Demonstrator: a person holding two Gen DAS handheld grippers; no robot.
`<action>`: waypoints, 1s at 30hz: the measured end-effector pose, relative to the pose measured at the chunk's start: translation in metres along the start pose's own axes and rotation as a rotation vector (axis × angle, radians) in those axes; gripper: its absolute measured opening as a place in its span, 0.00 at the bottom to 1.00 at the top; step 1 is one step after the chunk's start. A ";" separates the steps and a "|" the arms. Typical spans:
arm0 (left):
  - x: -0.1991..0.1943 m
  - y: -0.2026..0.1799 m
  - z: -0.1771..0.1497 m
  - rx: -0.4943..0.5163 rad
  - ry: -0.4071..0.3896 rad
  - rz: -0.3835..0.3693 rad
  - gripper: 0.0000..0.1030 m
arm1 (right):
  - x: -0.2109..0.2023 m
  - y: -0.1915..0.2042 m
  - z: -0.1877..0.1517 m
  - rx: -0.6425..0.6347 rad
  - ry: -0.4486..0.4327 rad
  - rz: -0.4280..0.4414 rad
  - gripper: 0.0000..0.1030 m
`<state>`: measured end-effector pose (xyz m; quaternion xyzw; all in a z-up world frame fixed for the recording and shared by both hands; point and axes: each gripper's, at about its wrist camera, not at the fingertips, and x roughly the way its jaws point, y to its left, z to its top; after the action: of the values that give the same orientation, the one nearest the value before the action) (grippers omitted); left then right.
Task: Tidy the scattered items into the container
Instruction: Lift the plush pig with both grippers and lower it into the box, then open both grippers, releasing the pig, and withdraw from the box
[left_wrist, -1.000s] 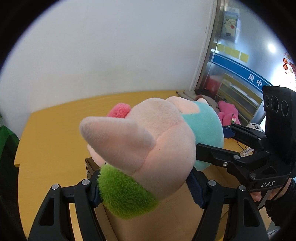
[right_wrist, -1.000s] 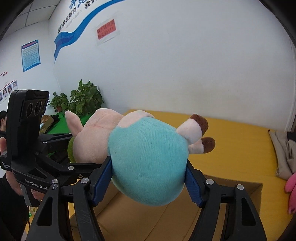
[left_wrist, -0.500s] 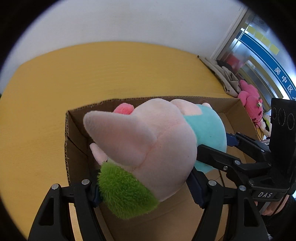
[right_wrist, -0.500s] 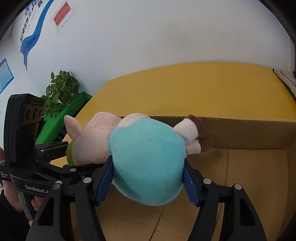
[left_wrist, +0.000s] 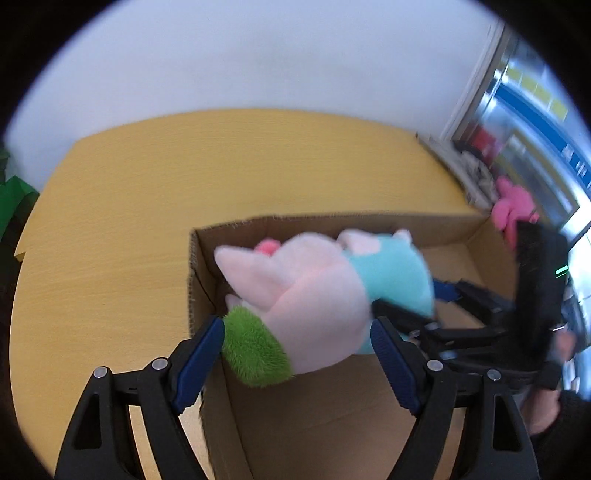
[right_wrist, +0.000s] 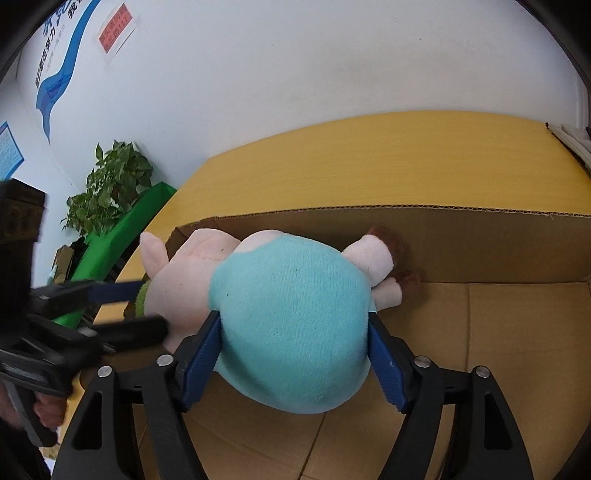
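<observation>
Plush pig (left_wrist: 314, 306) sits between left gripper (left_wrist: 297, 354) and right gripper (right_wrist: 293, 354), jaws opening over box (right_wrist: 480, 236).

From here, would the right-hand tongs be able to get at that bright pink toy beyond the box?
Probably not straight away: the right tongs are opening around the pink-and-teal plush pig in the brown cardboard box, whose wall fronts the bright pink plush toy.

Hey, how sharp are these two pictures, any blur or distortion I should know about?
Left wrist view: motion blur smears the plush pig and the right gripper, while the box rim stays fairly crisp. Right wrist view: the pig and box are sharp, and only the left gripper at the edge is blurred. Both views: fisheye bending of the table, dark round corners.
</observation>
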<state>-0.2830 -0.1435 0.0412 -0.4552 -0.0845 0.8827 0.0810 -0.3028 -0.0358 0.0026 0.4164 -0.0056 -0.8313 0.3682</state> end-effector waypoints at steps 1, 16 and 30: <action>-0.014 0.002 -0.003 -0.024 -0.034 -0.009 0.79 | 0.001 0.004 0.001 -0.016 0.008 -0.006 0.85; -0.080 -0.063 -0.122 0.060 -0.070 -0.044 0.79 | -0.137 0.016 -0.025 -0.026 -0.080 0.024 1.00; -0.052 -0.080 -0.201 -0.057 0.055 -0.091 0.79 | -0.212 -0.031 -0.171 -0.010 0.006 -0.250 1.00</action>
<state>-0.0837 -0.0622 -0.0143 -0.4769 -0.1279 0.8626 0.1106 -0.1216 0.1688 0.0268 0.4144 0.0514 -0.8695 0.2639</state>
